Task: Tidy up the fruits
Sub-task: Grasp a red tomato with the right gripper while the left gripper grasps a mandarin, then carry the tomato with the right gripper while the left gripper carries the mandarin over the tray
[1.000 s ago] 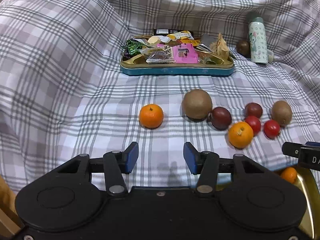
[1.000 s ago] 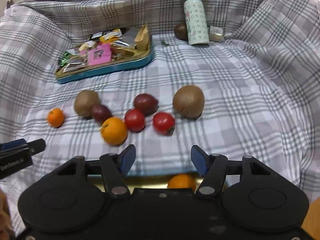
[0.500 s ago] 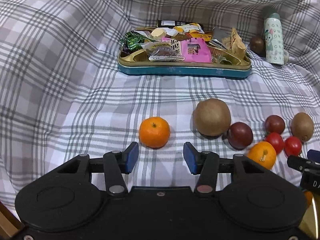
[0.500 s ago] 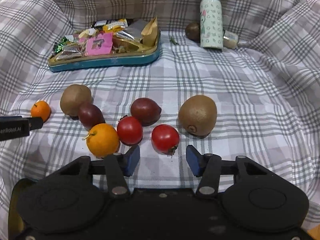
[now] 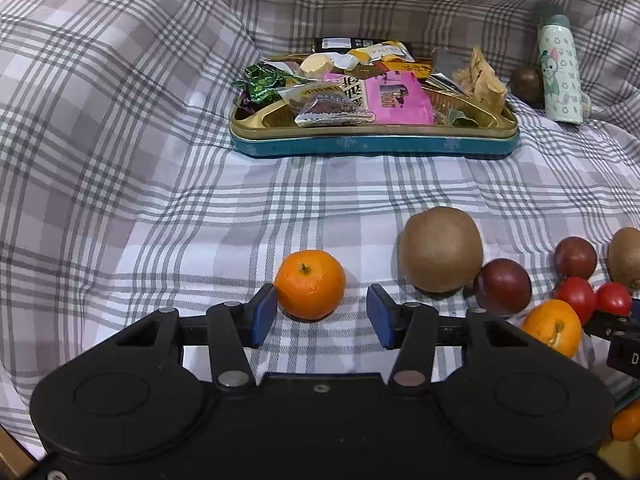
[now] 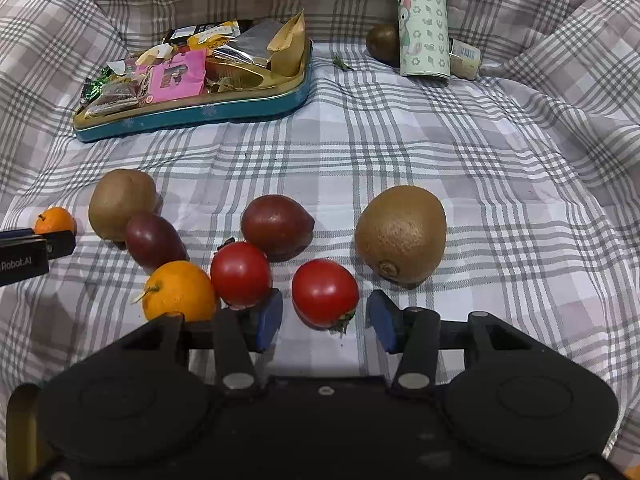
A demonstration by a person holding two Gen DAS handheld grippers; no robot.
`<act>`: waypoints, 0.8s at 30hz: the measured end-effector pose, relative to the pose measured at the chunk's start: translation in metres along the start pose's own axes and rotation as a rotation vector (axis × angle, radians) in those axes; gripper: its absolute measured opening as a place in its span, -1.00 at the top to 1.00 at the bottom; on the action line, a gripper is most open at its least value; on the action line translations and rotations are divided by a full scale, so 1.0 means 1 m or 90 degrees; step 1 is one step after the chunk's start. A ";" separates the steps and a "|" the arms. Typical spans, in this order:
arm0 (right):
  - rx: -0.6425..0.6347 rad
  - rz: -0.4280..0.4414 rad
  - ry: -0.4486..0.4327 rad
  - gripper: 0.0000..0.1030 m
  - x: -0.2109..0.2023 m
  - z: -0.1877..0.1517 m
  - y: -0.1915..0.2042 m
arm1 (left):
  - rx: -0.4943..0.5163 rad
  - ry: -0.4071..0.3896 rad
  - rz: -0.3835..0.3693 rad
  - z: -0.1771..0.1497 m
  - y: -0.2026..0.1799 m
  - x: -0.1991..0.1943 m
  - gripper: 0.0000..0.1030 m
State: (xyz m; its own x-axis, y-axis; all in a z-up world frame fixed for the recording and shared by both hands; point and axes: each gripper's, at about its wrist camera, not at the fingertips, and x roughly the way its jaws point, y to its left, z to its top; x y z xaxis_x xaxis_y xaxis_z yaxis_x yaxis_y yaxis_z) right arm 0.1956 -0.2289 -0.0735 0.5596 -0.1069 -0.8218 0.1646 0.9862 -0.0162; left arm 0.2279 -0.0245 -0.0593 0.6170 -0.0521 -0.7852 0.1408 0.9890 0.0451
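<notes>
Standing over the checked cloth, I see both tools spread wide and holding nothing, each lined up on its own fruit. The left gripper has the lone mandarin straight ahead between its blue pads, sitting nearer the left pad and perhaps brushing it, though I cannot tell. The right gripper has a red tomato just ahead of its open jaws, stem end turned toward the tool. Taking the big kiwi as my mark: that tomato lies just left of it and nearer the tool, a second tomato further left, a stemmed orange beyond that, and a dark reddish fruit behind them. Both fruits are round, so no long axis matters; I judge that closing straight in should do. A gold-rimmed container shows only as a sliver at the left view's lower right corner, with something orange half cut off in it. The snack tin sits far behind the kiwi.
</notes>
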 end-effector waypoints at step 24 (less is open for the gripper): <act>0.018 -0.001 0.007 0.31 -0.008 -0.003 -0.002 | -0.036 0.044 -0.039 0.005 0.008 -0.001 0.05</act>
State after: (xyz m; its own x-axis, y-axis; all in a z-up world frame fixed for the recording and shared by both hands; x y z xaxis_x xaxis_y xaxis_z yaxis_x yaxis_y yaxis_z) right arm 0.1880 -0.2298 -0.0685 0.5507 -0.1066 -0.8278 0.1884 0.9821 -0.0011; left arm 0.2320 -0.0168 -0.0551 0.5532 -0.1054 -0.8263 0.1318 0.9905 -0.0381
